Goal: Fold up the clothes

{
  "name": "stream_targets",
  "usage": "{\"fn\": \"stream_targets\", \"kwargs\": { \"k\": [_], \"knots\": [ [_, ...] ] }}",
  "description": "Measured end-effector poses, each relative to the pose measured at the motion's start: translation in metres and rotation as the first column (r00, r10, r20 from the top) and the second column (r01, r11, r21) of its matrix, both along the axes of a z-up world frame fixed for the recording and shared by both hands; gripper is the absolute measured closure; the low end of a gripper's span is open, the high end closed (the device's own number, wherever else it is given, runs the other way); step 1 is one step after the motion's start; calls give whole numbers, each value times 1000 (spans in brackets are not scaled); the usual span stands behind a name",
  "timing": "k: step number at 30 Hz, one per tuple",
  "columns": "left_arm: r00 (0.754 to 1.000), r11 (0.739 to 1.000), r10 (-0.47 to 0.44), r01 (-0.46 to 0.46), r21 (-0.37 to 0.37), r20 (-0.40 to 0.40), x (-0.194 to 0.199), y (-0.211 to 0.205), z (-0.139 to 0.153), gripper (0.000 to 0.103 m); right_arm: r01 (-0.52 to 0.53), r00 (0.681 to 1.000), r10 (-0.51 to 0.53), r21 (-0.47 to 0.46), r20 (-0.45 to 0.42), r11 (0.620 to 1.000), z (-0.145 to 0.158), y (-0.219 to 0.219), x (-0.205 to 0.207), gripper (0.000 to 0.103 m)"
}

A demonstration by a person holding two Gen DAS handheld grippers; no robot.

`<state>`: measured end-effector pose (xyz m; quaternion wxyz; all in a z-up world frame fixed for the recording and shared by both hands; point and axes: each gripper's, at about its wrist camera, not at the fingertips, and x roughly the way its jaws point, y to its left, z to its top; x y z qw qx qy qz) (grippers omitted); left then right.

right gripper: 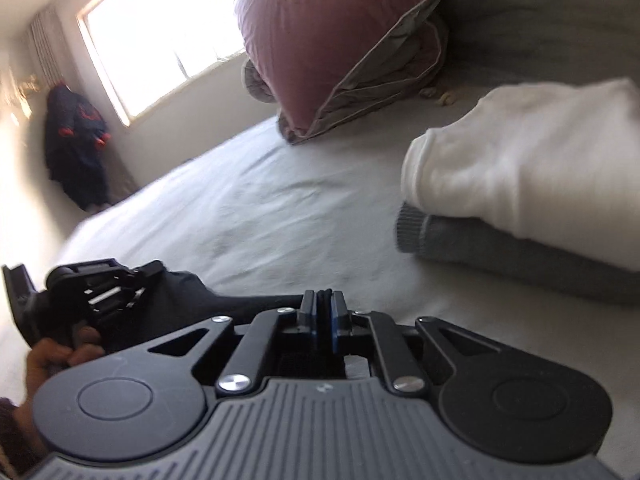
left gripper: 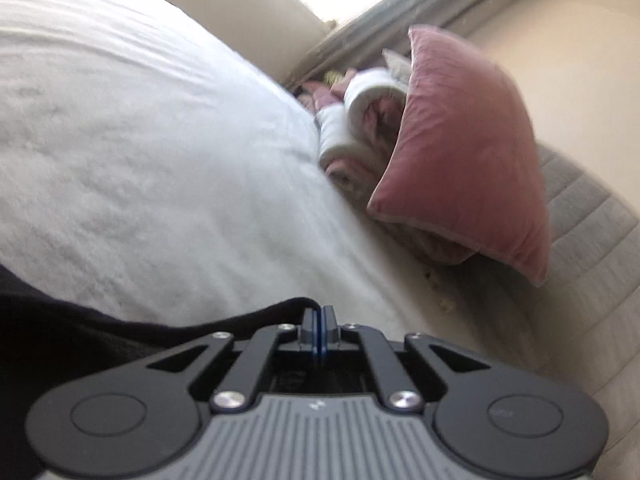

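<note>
Black garment [right gripper: 224,304] stretches edge-on between both grippers: right gripper [right gripper: 324,304] pinches one end, left gripper [left gripper: 319,322] pinches the other, white bedsheet [right gripper: 280,208] beneath

Left wrist view: bed sheet [left gripper: 140,140] across left and centre. Dark garment [left gripper: 60,344] on sheet at lower left, edge reaching left gripper [left gripper: 319,316] at bottom centre. Cushion [left gripper: 464,148] right of centre, tilted, resting on bundled bedding [left gripper: 360,120] at far edge of sheet. Curtain [left gripper: 420,12] behind bundle.

Right wrist view: right gripper [right gripper: 325,304] at bottom centre, garment edge [right gripper: 240,300] between its pads. Left gripper [right gripper: 96,280] at lower left, on same garment, with hand [right gripper: 60,356] beneath. Stack of folded clothes [right gripper: 520,184] at right on sheet [right gripper: 260,208], upper piece lying on lower. Cushion [right gripper: 320,32] behind, top centre. Window [right gripper: 160,32] upper left; hanging clothing [right gripper: 76,144] below and left of it.
</note>
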<state>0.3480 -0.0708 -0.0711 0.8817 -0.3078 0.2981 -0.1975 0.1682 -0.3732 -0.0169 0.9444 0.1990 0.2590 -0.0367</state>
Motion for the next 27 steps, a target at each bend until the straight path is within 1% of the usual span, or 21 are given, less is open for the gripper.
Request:
{"fn": "stream_targets", "kwargs": {
  "k": [2,3,6,8,9,11,12,13,15,16,17,18,19,20,21,23,25,27],
  "knots": [
    [1000,995,-11,10,94,1,4,-12,-6,101,15,999,-17,-44,-35,999,-8,2,5,95],
    [1000,992,-13,13,127,5,5,-17,-8,101,21,998,-24,-57,-53,998,-14,3,8,95],
    [1000,990,-15,14,143,6,6,-19,-6,101,20,996,-26,-69,-83,997,-27,4,13,95],
    [1000,986,-26,26,162,-7,7,-19,-3,100,7,997,-13,-65,-82,998,-27,2,11,90],
    [999,984,-37,39,172,-16,6,-19,0,97,0,997,-4,-58,-83,998,-27,1,10,88],
    [998,980,-58,63,191,-28,2,-17,8,86,-8,997,8,4,-76,1000,-24,-7,8,86],
    [998,976,-65,68,206,-25,1,-16,14,76,-11,997,14,42,-71,999,-23,-12,6,86],
    [997,971,-75,76,229,-13,1,-16,20,70,-12,998,17,82,-62,997,-22,-17,4,86],
    [994,953,-105,97,287,15,2,-19,29,65,0,999,6,146,-39,989,-20,-27,1,85],
    [992,943,-121,106,316,28,3,-21,34,61,10,999,-4,166,-31,986,-20,-31,1,84],
    [990,932,-137,115,345,41,4,-22,38,60,23,999,-18,171,-30,985,-20,-35,-1,83],
    [986,918,-161,130,375,50,4,-25,41,56,36,999,-31,169,-34,985,-21,-37,-1,83],
    [979,898,-197,160,409,50,6,-31,42,49,51,998,-44,169,-39,984,-22,-40,-1,82],
    [970,874,-240,196,445,44,8,-37,41,46,60,998,-54,178,-43,982,-23,-42,-2,80],
    [961,850,-274,223,478,39,8,-43,40,44,62,998,-55,192,-42,979,-22,-45,-3,79],
    [948,812,-315,249,527,37,7,-52,35,44,56,998,-49,223,-35,973,-23,-48,-4,69],
    [943,793,-330,256,552,37,6,-57,28,44,37,999,-31,237,-29,971,-24,-47,-2,69],
    [939,786,-342,262,560,41,5,-60,23,46,28,999,-21,213,-37,977,-27,-40,1,69]
  ]
}}
